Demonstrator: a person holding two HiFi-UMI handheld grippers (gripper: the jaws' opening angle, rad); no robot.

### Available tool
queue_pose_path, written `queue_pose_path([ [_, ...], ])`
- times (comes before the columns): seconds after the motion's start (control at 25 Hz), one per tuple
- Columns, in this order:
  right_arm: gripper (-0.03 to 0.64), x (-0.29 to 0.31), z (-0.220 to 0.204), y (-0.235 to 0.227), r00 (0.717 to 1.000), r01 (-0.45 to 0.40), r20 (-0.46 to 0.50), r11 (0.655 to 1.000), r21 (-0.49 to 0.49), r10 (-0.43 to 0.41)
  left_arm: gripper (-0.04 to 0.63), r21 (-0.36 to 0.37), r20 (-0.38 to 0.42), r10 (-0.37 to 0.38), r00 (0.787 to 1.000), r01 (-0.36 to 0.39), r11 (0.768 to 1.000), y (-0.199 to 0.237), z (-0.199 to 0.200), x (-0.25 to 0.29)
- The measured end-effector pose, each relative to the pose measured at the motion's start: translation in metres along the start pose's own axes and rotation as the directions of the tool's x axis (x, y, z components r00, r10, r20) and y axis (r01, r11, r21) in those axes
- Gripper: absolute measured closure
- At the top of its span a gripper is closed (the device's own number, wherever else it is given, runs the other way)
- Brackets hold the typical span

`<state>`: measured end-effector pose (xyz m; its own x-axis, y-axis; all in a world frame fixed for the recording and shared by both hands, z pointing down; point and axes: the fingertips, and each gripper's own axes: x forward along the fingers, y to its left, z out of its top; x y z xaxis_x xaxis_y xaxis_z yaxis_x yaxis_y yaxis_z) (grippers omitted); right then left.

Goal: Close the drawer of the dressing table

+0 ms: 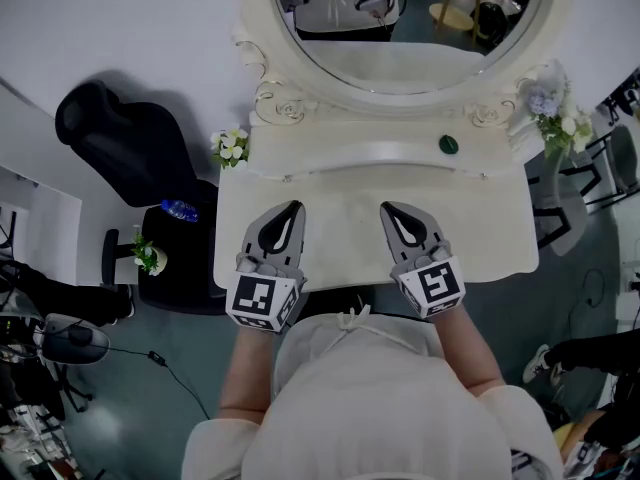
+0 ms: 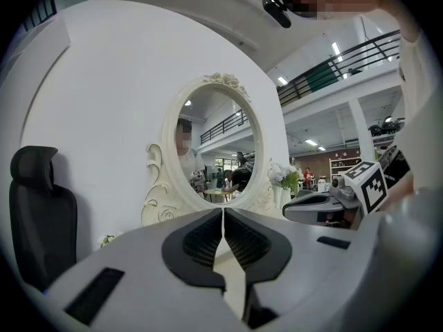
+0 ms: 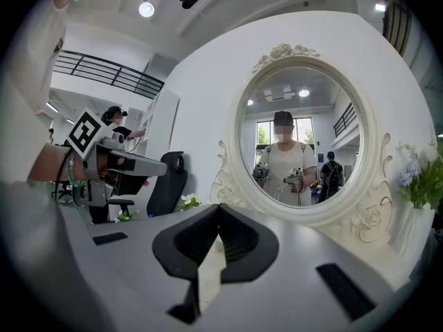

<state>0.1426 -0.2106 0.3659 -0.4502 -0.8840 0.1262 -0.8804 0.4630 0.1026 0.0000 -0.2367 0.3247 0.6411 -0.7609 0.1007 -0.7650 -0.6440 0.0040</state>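
Currently both tools hover level over the dressing table [image 1: 345, 223], side by side and a little apart, tips toward the oval mirror [image 1: 400, 28] at the far side. Left gripper [image 1: 295, 208]: jaws pressed together with nothing between them; its own view shows the ribbed pads meeting along one line, only pale tabletop past them. Right gripper [image 1: 386, 209]: same, jaws closed and empty. Judgement: closed jaws suit a push, not a grasp, since a blunt tip against a drawer front needs no pinch. The drawer is not seen in any view. It should sit under the near edge of the tabletop, where the person's torso and forearms cover the front. Cannot tell whether it stands out or is already in. Both grippers are above the top surface, not at the front, so no contact with the drawer reads from here. Whether the tips touch the tabletop, cannot tell. Small green object [image 1: 449, 145] on the raised far shelf and flower sprigs [image 1: 231, 148] at the far left corner are both well clear of the hands, so no hazard. Black chair [image 1: 125, 133] stands off to the left.
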Motion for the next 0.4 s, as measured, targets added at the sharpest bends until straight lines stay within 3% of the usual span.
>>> queue_pose_path([
  [0.4,0.615,-0.0031,-0.0045,-0.0074,0.999,0.035,-0.022,0.999,-0.022,-0.035,0.569,-0.004,-0.001,0.006,1.0,-0.006,1.0,0.0,0.0009,0.0014],
])
